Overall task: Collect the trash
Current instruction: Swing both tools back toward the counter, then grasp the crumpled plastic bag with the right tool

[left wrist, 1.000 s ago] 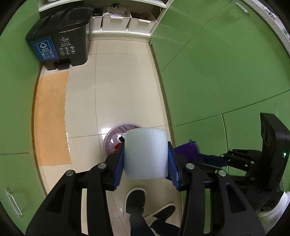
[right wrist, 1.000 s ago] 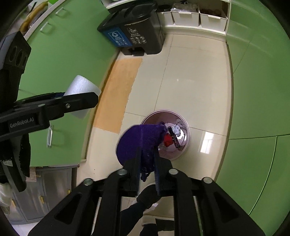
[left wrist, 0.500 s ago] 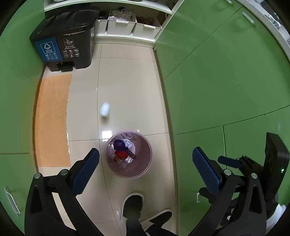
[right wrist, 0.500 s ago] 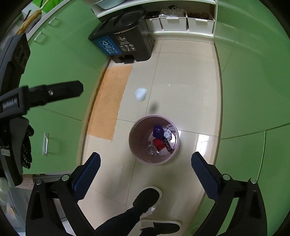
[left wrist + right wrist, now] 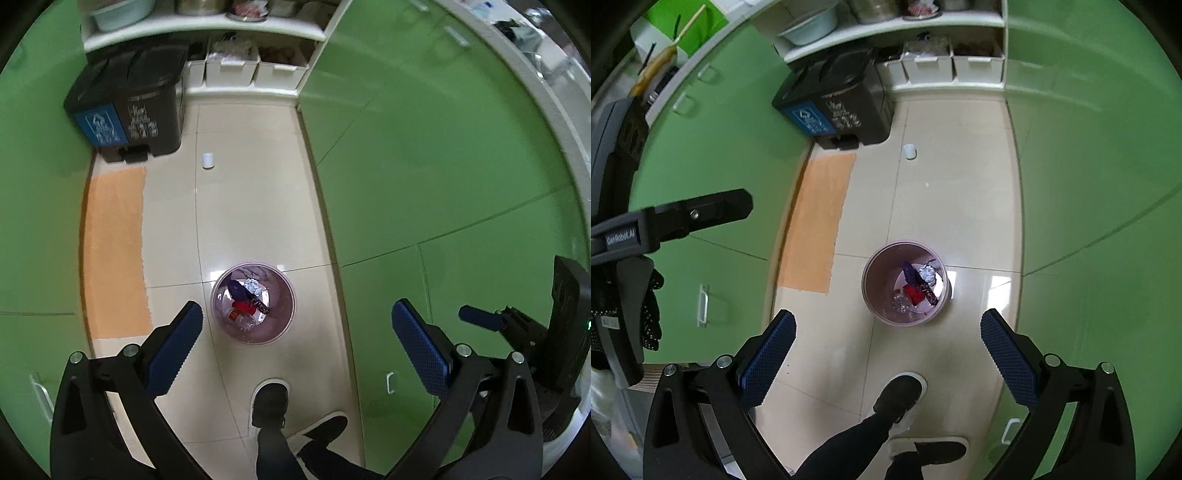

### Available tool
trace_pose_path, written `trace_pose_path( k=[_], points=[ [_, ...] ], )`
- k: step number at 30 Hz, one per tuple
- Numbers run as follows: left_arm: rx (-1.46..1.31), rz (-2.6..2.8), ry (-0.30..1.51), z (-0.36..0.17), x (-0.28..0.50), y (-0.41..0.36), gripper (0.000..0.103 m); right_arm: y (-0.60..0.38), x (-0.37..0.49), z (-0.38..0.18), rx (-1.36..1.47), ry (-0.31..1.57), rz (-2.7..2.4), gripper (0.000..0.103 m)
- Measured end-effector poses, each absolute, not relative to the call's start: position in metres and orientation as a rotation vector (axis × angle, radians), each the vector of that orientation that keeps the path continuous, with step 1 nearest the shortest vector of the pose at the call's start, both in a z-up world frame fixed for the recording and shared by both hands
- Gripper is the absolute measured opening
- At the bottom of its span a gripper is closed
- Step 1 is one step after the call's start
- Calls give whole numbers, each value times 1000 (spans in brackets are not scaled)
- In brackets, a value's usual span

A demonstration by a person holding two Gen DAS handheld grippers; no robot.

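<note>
A round pink bin (image 5: 253,302) is standing on glossy tiles, holding purple, red and foil scraps. A white foam cylinder (image 5: 208,161) is lying well beyond it. Left gripper (image 5: 295,339) and right gripper (image 5: 886,343) are gaping wide, empty.

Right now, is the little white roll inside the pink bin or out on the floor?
Out. The white roll lies on the floor tiles near the black recycling bin, well away from the pink bin.

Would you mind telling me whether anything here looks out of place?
Yes: a white foam cylinder lies on its side on the floor near the black bin, well beyond the pink wastebasket that holds the other trash.
</note>
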State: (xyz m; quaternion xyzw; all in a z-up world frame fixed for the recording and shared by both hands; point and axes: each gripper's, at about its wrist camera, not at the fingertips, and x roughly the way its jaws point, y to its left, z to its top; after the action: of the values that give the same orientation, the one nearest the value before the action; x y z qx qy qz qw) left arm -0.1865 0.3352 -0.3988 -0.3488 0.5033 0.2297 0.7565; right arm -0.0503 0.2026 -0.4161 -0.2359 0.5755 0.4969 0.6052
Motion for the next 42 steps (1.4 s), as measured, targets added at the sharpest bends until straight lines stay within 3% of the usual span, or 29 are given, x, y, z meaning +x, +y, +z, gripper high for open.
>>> trace_pose_path(
  k=[11,20,42],
  points=[
    [-540,388,1041,-231,-169,262,100,116,-36,-238,-382,1170,1055,97],
    [-395,194,983,-146,-118,195,100,17,-9,-150,-230,1047,871,97],
    [-134,-231,953,-97,52,-5,100,-218,103,-91,-26,926,411,97]
  ],
)
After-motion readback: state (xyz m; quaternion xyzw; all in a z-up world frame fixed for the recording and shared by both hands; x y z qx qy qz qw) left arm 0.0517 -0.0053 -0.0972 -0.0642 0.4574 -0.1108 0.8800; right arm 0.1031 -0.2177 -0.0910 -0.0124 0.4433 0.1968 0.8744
